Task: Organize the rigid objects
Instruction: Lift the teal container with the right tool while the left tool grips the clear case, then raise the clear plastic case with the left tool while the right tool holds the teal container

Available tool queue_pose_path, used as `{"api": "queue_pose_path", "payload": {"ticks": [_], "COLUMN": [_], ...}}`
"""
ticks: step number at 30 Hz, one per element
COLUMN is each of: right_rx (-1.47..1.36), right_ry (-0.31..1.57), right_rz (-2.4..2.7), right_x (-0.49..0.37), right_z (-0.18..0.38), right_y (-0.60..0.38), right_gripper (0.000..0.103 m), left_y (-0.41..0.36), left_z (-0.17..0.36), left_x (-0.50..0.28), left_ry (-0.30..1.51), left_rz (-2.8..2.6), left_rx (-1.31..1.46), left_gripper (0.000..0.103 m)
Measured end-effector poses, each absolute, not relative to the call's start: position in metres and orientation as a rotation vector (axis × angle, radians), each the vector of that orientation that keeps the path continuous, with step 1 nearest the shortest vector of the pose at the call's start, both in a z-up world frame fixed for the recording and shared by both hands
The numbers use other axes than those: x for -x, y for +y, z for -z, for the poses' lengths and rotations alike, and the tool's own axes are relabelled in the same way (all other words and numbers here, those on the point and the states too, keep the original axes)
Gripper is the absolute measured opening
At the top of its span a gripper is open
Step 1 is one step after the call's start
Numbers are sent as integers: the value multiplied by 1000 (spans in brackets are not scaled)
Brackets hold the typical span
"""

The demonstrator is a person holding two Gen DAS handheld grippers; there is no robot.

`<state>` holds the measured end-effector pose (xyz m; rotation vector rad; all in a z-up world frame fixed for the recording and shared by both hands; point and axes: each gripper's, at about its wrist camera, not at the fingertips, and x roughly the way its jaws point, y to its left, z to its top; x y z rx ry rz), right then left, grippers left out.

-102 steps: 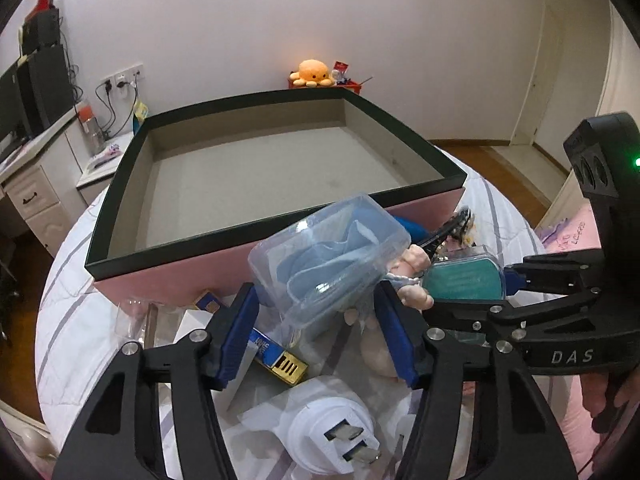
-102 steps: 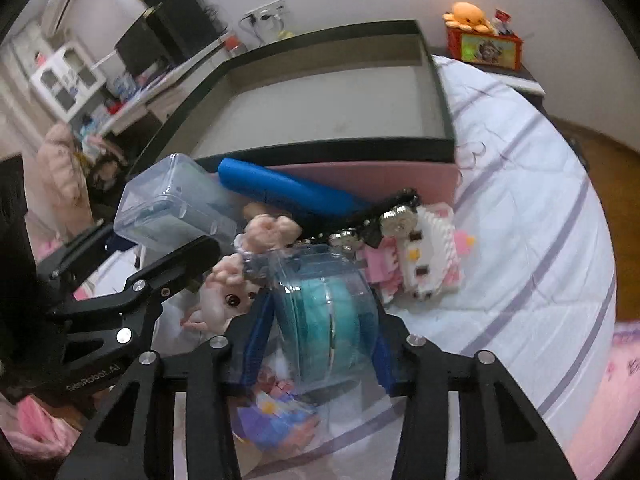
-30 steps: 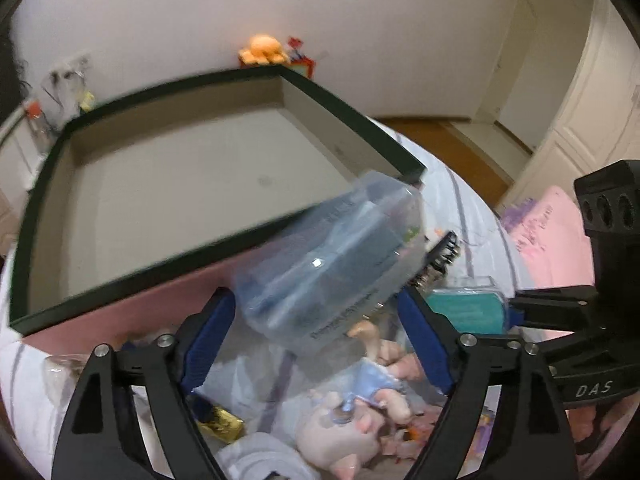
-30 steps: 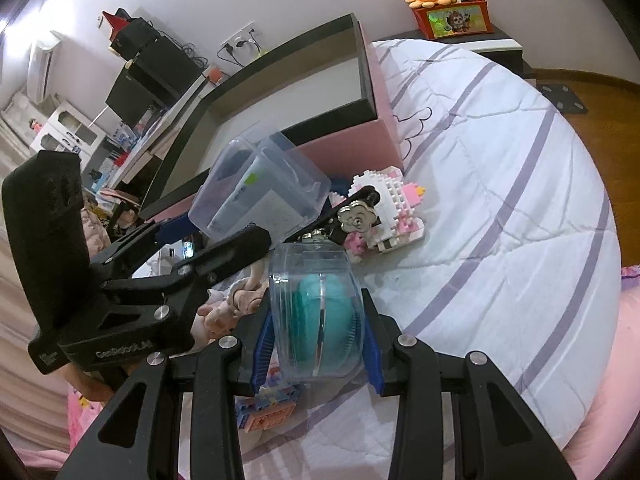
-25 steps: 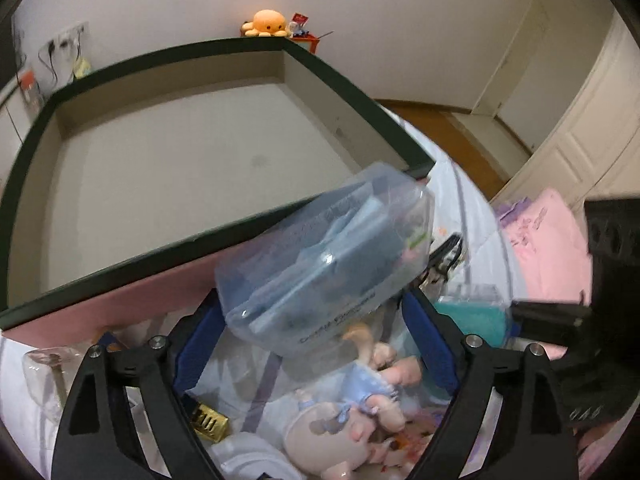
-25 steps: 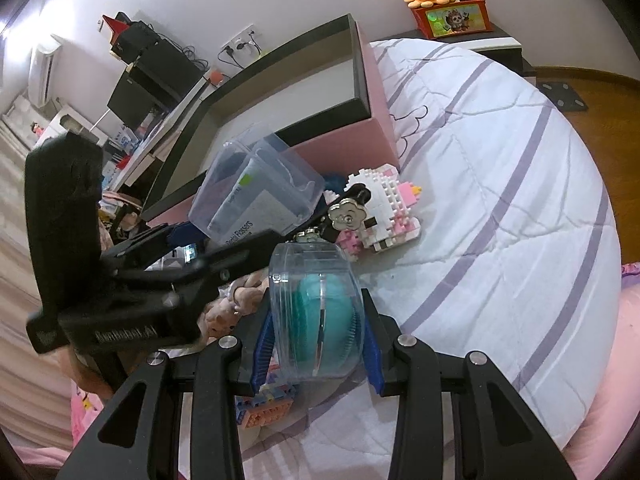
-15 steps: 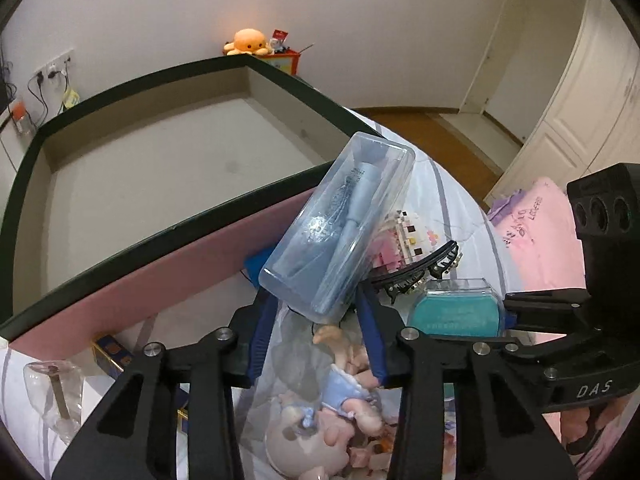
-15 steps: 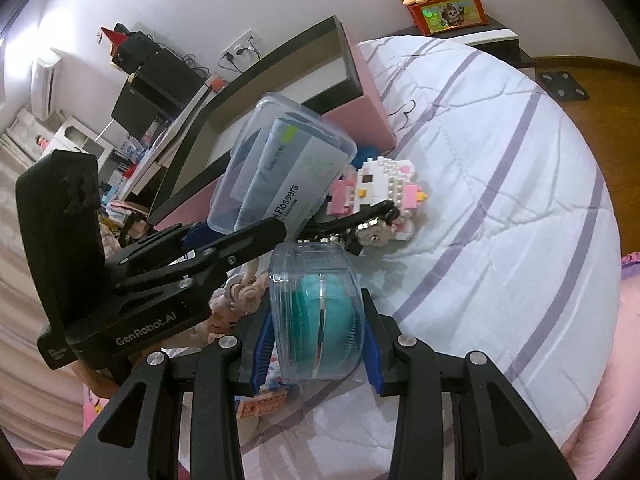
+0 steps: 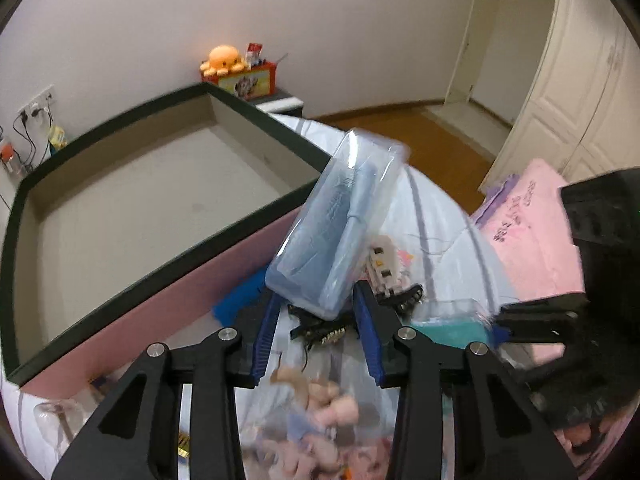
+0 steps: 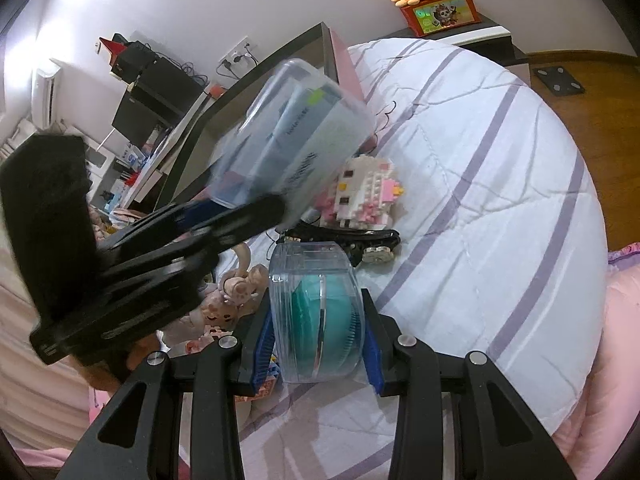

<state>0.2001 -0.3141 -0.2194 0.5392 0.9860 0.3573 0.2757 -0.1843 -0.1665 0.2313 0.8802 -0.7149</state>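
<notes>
A clear plastic box with blue packets inside [image 9: 340, 224] stands tilted on end between the blue pads of my left gripper [image 9: 316, 320], which is shut on its narrow lower end. It hangs just in front of the near right corner of the big pink box with a dark green rim [image 9: 160, 256]. My right gripper [image 10: 318, 344] is shut on a clear case holding a teal disc [image 10: 316, 312], low over the striped quilt. The left gripper [image 10: 240, 208] and its box [image 10: 292, 132] appear blurred in the right wrist view. The teal case [image 9: 452, 320] shows at the right of the left wrist view.
On the quilt [image 10: 500, 200] lie a pink-and-white block toy [image 10: 360, 192], a black hair clip [image 10: 344, 236], a small doll [image 10: 232, 292] and a blue item [image 9: 236, 296]. A glass [image 9: 52, 416] lies beside the pink box. A pink blanket [image 9: 536, 232] is on the right.
The left jaws went from wide across the clear box to narrow on its thin side, and the box turned up on end. The left gripper shifted right. The right gripper kept its case.
</notes>
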Motion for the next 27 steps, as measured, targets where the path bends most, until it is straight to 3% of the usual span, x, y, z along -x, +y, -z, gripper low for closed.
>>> {"api": "queue_pose_path", "payload": {"ticks": [3, 5, 7, 9, 19, 27], "right_rx": [-550, -570, -588, -591, -614, -454], "right_ry": [982, 983, 985, 988, 950, 867], "right_rz": [-367, -379, -390, -399, -394, -95], "right_x": [-200, -200, -201, -201, -187, -209], "right_z": [221, 223, 226, 227, 212, 174], "right_y": [-317, -322, -325, -326, -354, -415], "right_gripper": [39, 39, 39, 39, 38, 38], "left_y": [-189, -189, -191, -193, -187, -192], "left_z": [169, 170, 170, 170, 168, 167], "left_x": [-284, -290, -294, -292, -287, -298], "left_ry": [932, 946, 968, 981, 963, 1013], "left_rz": [698, 678, 691, 714, 708, 714], "left_rx": [-218, -209, -200, -187, -189, -148], "left_gripper": [43, 53, 73, 80, 82, 84]}}
